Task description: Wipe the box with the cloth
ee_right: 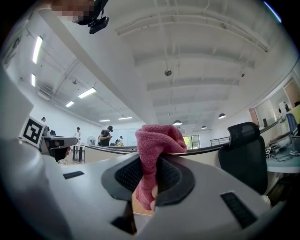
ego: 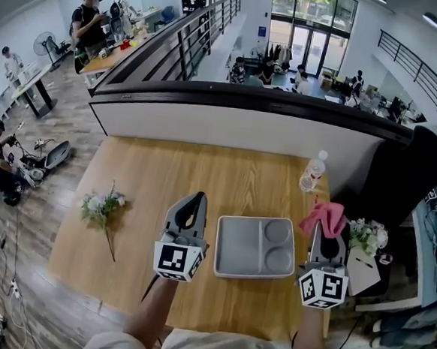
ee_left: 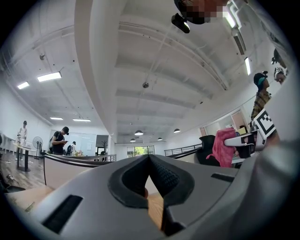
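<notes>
Box: a shallow grey plastic box [ego: 256,247], rectangular with rounded corners, has one large compartment and two round recesses along its right side. It lies flat on the table between the two grippers, and nothing is in it.
Cloth: a pink terry cloth [ee_right: 154,140] is bunched into a fold. Its upper part rises above the right gripper's jaw tips and a tail hangs down between the pads. In the head view it sits off the box's upper right corner, not touching the box.
Right gripper: the grey right gripper [ee_right: 151,165] has its jaws clamped on the pink cloth. It is held to the right of the box, with its marker cube [ego: 321,287] nearest the person.
Left gripper: the grey left gripper [ee_left: 149,158] has its jaw tips closed together with nothing between them. It is just beside the box's left edge.
Table: a light wooden table [ego: 150,180] carries the box.
Flowers: a sprig of pale flowers [ego: 103,207] lies well to the left of the box.
Bottle: a clear plastic bottle [ego: 313,172] stands upright near the far right edge.
Chair: a black office chair [ego: 399,173] stands beyond the right corner.
</notes>
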The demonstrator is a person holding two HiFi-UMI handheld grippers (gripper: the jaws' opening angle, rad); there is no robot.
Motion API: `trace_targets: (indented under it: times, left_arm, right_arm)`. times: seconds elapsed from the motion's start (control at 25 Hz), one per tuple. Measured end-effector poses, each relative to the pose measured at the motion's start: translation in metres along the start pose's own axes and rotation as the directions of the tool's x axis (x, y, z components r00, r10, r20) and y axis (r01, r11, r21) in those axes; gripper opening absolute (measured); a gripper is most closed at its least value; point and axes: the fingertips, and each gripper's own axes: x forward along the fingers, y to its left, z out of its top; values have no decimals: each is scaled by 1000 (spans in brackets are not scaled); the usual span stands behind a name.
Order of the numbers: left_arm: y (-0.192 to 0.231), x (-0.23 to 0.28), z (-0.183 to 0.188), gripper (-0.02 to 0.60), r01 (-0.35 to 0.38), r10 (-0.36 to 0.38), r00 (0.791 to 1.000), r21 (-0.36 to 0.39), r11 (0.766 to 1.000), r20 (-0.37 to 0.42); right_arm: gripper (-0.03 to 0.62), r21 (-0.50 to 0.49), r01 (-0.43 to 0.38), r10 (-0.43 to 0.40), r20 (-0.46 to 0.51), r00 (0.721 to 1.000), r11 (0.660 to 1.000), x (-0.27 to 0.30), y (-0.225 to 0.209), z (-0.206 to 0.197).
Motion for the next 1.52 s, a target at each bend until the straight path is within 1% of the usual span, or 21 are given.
trace_targets:
  times: [0.2, 0.56, 0.72, 0.92, 1.08, 1.2, 1.28, 1.44, 1.52]
  left_arm:
    - [-12, 7, -3, 12, 7, -7, 1000, -11, 1000, 7]
    - [-17, 11, -5, 12, 12, -12, 1000, -1, 1000, -3]
    - [-18, 12, -5, 12, 13, -13, 1000, -5, 1000, -4]
    - [-23, 14, -7, 12, 30, -31, 999, -23, 999, -10]
    - [-27, 16, -7, 12, 43, -44, 999, -21, 999, -6]
    - [-26, 16, -6, 12, 47, -47, 999, -39, 998, 3]
    - [-26, 16, -7, 12, 48, -47, 999, -43, 998, 3]
    - [-24, 16, -9, 12, 39, -39, 999, -40, 998, 1]
    - [-25, 16, -10, 12, 38, -38, 999, -41, 998, -1]
  right_arm:
    - [74, -24, -17, 17, 5, 1000, 1000, -3, -5, -1]
    - [74, -13, -11, 11, -11, 1000, 1000, -2, -12, -6]
    - [74, -33, -29, 28, -13, 1000, 999, 0, -11, -7]
    - [74, -48, -38, 37, -23, 999, 998, 3, -9, -8]
    - [74, -63, -56, 54, -25, 998, 996, 6, -6, -8]
    - [74, -64, -52, 50, -35, 998, 997, 8, -5, -10]
    - [74, -77, -64, 61, -41, 997, 995, 9, -4, -12]
    - [74, -60, -94, 89, -70, 994, 994, 14, -1, -19]
    - [74, -75, -103, 96, -91, 991, 992, 16, 0, -22]
